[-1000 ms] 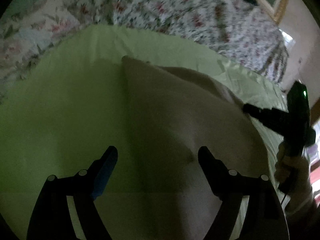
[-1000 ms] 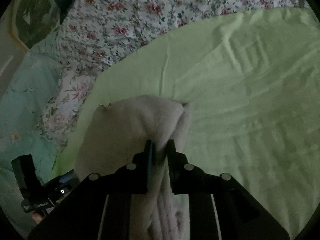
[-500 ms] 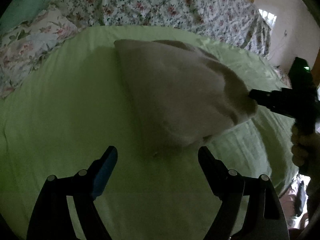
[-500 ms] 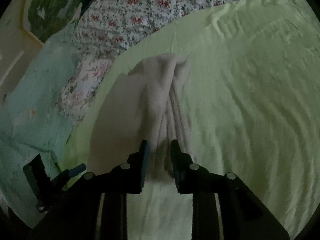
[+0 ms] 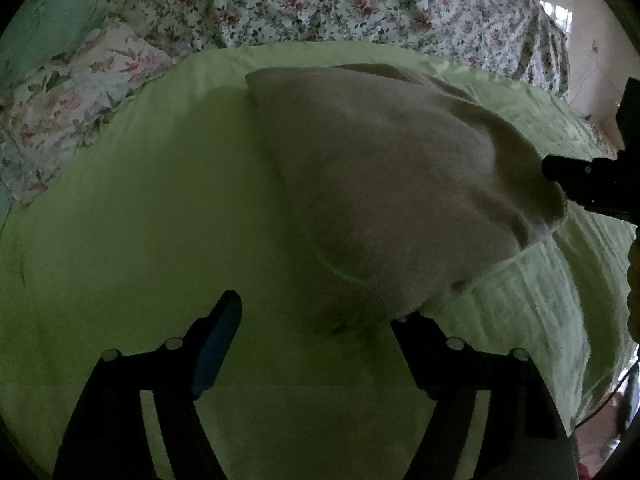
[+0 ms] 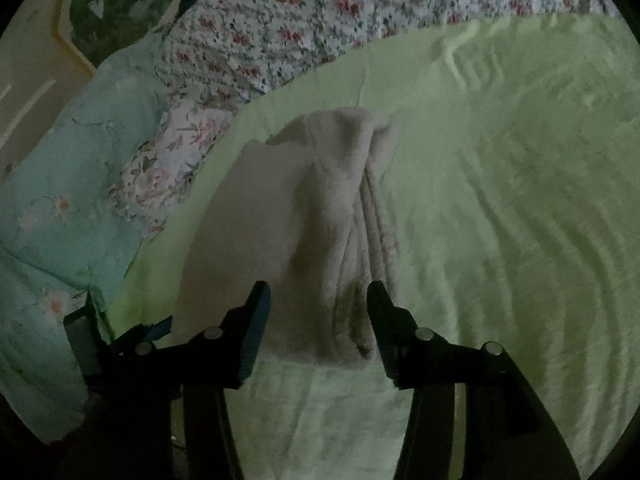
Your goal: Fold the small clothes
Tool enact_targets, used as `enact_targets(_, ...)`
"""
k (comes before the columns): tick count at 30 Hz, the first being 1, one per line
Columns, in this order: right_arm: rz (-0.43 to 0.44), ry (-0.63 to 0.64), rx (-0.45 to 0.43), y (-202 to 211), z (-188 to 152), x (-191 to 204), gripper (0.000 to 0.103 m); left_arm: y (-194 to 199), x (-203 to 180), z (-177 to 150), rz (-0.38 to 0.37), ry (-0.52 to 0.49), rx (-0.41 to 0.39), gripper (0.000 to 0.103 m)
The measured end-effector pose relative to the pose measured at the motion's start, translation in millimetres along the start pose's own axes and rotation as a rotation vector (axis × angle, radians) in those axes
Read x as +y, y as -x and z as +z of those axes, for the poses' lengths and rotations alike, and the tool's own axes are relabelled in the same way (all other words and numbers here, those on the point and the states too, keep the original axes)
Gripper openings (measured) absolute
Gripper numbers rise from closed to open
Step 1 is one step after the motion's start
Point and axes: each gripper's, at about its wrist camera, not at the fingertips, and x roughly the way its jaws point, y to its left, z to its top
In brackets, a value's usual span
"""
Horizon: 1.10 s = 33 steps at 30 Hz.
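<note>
I am holding my left claw [image 5: 316, 316] wide open over the green sheet [image 5: 120, 240], and it is not gripping anything. The white cloth [image 5: 384, 200] is lying in a soft folded heap on that sheet, just in front of my left claw, and its near edge is hanging right by the tip of one finger [image 5: 412, 324]. I cannot tell if they are touching. My right claw [image 6: 318, 300] is open too, and the end of the white cloth [image 6: 320, 220] is sitting between its two fingers [image 6: 256, 312], but they are not squeezing it. From this side the cloth is looking bunched up, with long folds running away from me. The green sheet [image 6: 500, 200] is lying on a bed, and a flowery blanket [image 5: 320, 0] is showing behind it. A pale blue-green blanket [image 6: 60, 200] is sitting off to one side.
</note>
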Motion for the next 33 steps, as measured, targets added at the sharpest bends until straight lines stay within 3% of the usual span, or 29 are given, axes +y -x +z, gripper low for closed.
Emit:
enact_targets(2, -0.005, 0.011, 0.031, -10.6, -1.7, 2.0, 0.052, -4.3, -2.2, -0.1, 0.005, -0.008, 0.016, 0.059)
enact_targets(4, 0.008, 0.017, 0.054, -19.3, -3.0, 4.3, 0.052, -8.1, -3.5, 2.0, -0.017, -0.002, 0.033, 0.035)
enact_targets(6, -0.012, 0.032, 0.065, -24.1, -2.2, 8.6, 0.052, -4.3, -9.6, 5.0, -0.018, -0.012, 0.021, 0.021)
enact_targets(9, 0.006, 0.024, 0.047, -21.3, 1.2, 10.4, 0.052, -3.6, -19.9, 5.1, 0.039, -0.060, 0.014, 0.020)
enact_targets(13, 0.008, 0.042, 0.106, -34.5, 1.6, 10.4, 0.050, -3.0, -17.2, 5.7, 0.030, -0.041, 0.015, 0.013)
enact_targets(14, 0.027, 0.040, 0.124, -37.0, 1.5, 9.9, 0.025, 0.4, -16.5, 6.8, 0.036, -0.039, 0.009, 0.013)
enact_targets(15, 0.043, 0.032, 0.129, -36.3, 1.3, 9.3, 0.006, 5.9, -17.6, 7.8, 0.063, -0.045, -0.004, 0.012)
enact_targets(17, 0.072, 0.037, 0.081, -21.1, 3.9, 11.3, 0.006, 13.1, -22.7, 8.0, 0.122, -0.068, -0.025, 0.009)
enact_targets(19, 0.028, 0.068, 0.045, -6.5, 6.5, 11.0, 0.006, 12.5, -30.7, 5.2, 0.191, -0.097, -0.024, 0.008)
enact_targets(22, -0.024, 0.073, 0.073, -12.4, 4.8, 0.9, 0.006, -8.0, -48.3, -5.2, 0.281, -0.161, 0.029, 0.008)
enact_targets(24, -0.053, 0.068, 0.123, -29.4, -1.2, -6.8, 0.006, -12.6, -52.6, -8.7, 0.302, -0.178, 0.040, 0.009)
enact_targets(26, -0.060, 0.049, 0.141, -37.6, -5.1, -12.3, 0.006, -3.8, -48.2, -7.3, 0.244, -0.176, 0.033, 0.015)
enact_targets(30, -0.031, -0.014, 0.123, -22.5, 0.5, -18.5, 0.013, 24.1, -13.7, -5.0, 0.046, -0.100, 0.005, 0.041)
enact_targets(33, -0.057, -0.007, 0.054, 4.0, 8.5, -13.9, 0.016, 49.2, 7.9, -0.8, -0.066, -0.061, -0.048, 0.043)
